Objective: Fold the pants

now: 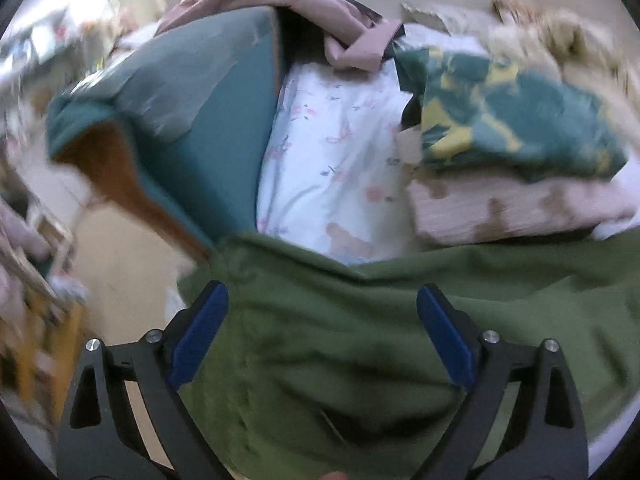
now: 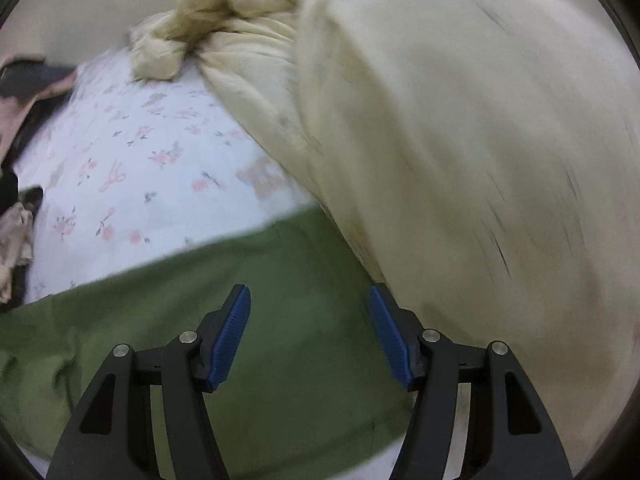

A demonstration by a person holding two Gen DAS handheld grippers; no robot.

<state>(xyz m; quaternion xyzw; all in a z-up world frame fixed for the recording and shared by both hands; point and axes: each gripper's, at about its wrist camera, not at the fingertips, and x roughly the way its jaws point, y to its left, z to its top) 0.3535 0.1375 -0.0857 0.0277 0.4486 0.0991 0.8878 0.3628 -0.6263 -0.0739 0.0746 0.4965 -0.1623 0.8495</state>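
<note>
Olive green pants (image 1: 340, 344) lie spread on a white flowered bed sheet (image 1: 332, 148). In the left wrist view my left gripper (image 1: 322, 296) hangs over the pants near their left edge, its blue pads wide apart with nothing pinched between them. The right wrist view shows the same green pants (image 2: 280, 280) under my right gripper (image 2: 309, 300), whose blue pads stand apart above the cloth without pressing on it. The far edge of the pants runs across the flowered sheet (image 2: 132, 168) just beyond the fingertips. Both pictures are blurred.
A teal cushion (image 1: 208, 92) with a pink garment (image 1: 288, 12) on top stands at the left. A green and yellow patterned cloth (image 1: 512, 112) rests on a folded pink piece (image 1: 512, 208) at the right. A bulky cream duvet (image 2: 460, 140) crowds the right gripper's right side.
</note>
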